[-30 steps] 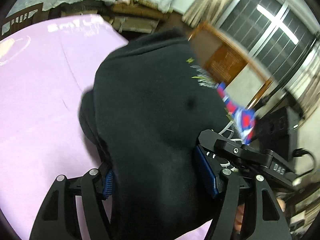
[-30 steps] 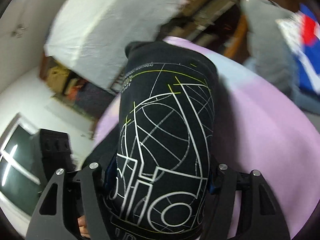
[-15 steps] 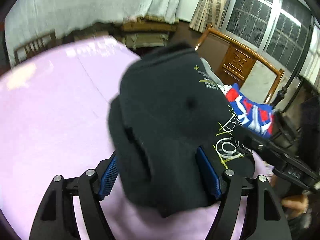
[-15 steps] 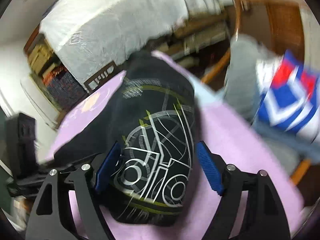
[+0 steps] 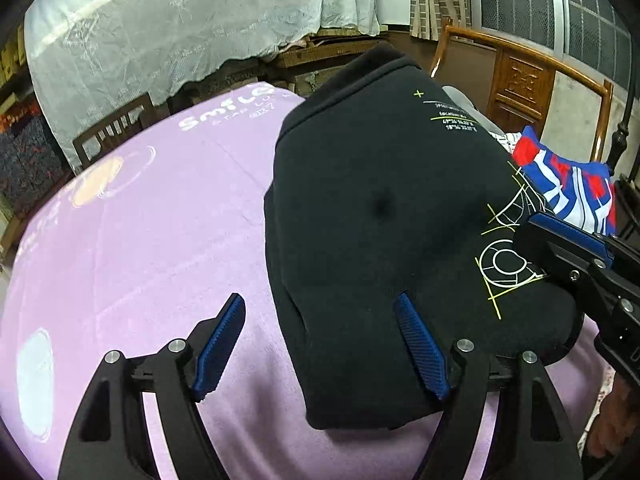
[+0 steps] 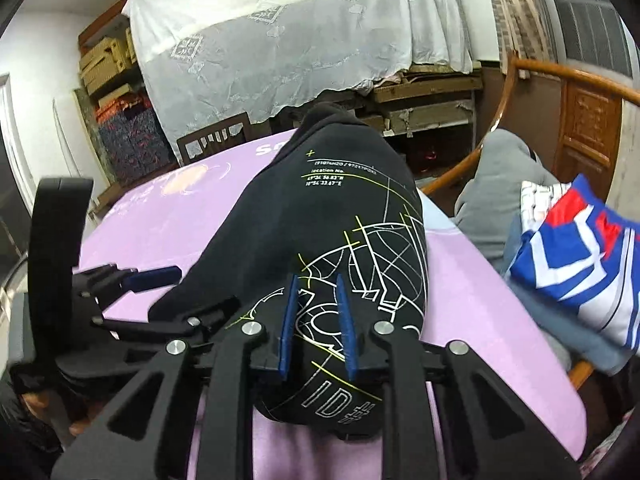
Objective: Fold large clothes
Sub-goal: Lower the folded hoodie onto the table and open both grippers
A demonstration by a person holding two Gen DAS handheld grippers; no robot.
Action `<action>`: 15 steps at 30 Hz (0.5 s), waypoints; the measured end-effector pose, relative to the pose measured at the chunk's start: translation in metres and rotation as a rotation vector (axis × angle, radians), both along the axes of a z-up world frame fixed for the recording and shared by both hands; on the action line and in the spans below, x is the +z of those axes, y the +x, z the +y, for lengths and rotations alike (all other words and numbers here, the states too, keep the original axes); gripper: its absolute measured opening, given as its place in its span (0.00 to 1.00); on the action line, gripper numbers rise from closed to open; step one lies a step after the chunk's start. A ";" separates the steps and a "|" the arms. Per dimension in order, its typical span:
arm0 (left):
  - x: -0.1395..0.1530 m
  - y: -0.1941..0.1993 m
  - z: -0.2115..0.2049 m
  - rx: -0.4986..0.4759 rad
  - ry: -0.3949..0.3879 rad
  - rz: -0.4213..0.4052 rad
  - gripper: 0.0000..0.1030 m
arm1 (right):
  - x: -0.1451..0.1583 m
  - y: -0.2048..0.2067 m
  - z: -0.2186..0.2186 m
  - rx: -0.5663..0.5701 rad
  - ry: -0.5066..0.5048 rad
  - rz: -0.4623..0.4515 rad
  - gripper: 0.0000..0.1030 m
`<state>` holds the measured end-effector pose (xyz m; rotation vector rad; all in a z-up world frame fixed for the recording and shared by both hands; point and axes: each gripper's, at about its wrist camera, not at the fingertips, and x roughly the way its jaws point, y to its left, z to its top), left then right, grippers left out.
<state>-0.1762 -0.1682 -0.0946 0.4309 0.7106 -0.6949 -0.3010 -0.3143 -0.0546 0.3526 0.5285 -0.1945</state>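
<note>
progress: black sweatshirt with white and yellow line print [image 6: 344, 240] looks folded into a compact bundle on the lilac counter cloth [image 5: 140, 240], toward its right edge | left tool [image 5: 320, 344] spread, opening, its right finger over the bundle's near-left corner | right tool [image 6: 314, 324] closing, empty, over print | left: maybe tidy or stack

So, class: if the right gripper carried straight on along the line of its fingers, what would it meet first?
Most likely the folded black sweatshirt: the right gripper, its jaws closing with nothing visibly pinched, points down onto its printed top. Depth is unclear.
</note>
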 end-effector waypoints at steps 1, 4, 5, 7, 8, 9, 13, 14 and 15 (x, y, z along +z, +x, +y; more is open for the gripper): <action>0.002 -0.002 0.002 0.001 -0.003 -0.006 0.76 | 0.000 -0.001 0.001 -0.004 -0.003 0.003 0.18; 0.007 -0.006 0.011 0.009 -0.026 -0.008 0.76 | 0.003 -0.003 -0.001 -0.007 0.012 0.010 0.18; 0.009 -0.008 0.014 0.012 -0.033 -0.013 0.76 | 0.006 -0.007 -0.002 -0.009 0.024 0.011 0.19; 0.017 -0.017 0.022 0.020 -0.046 -0.035 0.76 | 0.011 -0.017 0.001 -0.007 0.028 0.011 0.23; 0.021 -0.021 0.024 0.025 -0.052 -0.045 0.76 | 0.014 -0.022 0.003 -0.006 0.026 0.011 0.26; 0.025 -0.026 0.030 0.028 -0.063 -0.056 0.76 | 0.018 -0.028 0.006 -0.007 0.023 0.008 0.31; 0.048 -0.050 0.047 0.041 -0.110 -0.095 0.79 | 0.036 -0.055 0.025 -0.006 -0.003 -0.015 0.41; 0.056 -0.059 0.054 0.048 -0.126 -0.116 0.81 | 0.041 -0.062 0.030 -0.007 -0.015 -0.024 0.43; 0.061 -0.066 0.058 0.052 -0.137 -0.131 0.82 | 0.047 -0.069 0.035 -0.011 -0.030 -0.032 0.48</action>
